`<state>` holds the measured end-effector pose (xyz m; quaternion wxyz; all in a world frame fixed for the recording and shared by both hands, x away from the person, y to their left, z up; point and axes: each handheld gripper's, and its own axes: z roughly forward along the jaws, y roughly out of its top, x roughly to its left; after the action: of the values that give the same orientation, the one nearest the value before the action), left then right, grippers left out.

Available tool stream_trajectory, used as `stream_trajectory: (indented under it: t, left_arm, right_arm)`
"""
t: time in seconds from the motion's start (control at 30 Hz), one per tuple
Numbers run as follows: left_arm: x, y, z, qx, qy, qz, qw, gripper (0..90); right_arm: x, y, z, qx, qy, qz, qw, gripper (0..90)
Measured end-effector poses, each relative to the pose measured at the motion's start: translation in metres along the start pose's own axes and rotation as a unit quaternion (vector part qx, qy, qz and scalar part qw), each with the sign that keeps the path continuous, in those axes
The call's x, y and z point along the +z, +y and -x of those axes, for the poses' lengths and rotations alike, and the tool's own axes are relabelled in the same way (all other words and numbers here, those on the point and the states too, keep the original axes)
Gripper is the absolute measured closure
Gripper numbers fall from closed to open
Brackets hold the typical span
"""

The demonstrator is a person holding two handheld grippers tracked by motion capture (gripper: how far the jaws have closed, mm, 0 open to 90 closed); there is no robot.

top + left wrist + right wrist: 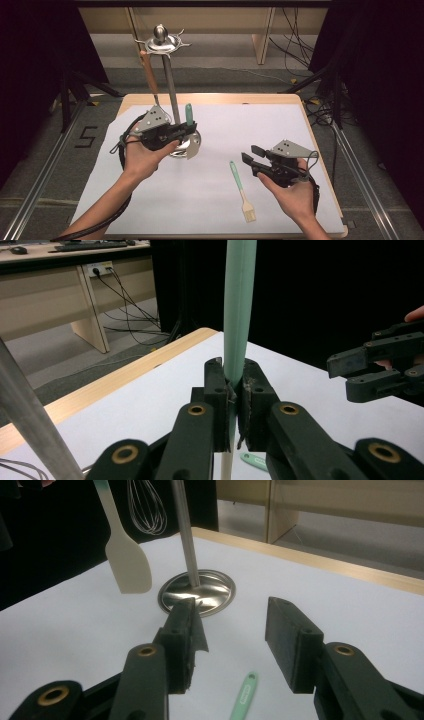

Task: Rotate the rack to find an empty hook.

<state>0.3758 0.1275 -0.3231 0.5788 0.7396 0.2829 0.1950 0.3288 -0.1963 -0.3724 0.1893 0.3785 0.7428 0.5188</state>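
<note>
- A steel utensil stand (170, 75) rises from a round base (197, 591) on the white-covered worktop (280, 130), just beside the held spatula; a whisk (146, 507) hangs behind its pole.
- A green-handled pastry brush (241, 187) lies flat near the right gripper (251, 156), whose jaws stand apart, empty.
- The left gripper (233, 390) is clamped on the spatula (239, 305), held upright above the worktop: mint handle up, cream blade (128, 565) down.

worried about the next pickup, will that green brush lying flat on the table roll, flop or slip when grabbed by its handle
The brush lies flat on the white sheet, so it probably won't roll. Its slim green handle looks stiff and light, likely lifting easily in the open right tongs. The smooth handle may slip or swing bristles-down if pinched near its end.
</note>
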Motion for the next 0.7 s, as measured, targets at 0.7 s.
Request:
stream_trajectory:
  t: [0.7]
  left_arm:
    - [-0.008,0.014,-0.008,0.002,0.01,0.01,0.9999,83.7]
  right_arm:
    - [-0.011,0.002,0.001,0.006,-0.005,0.01,0.9999,56.6]
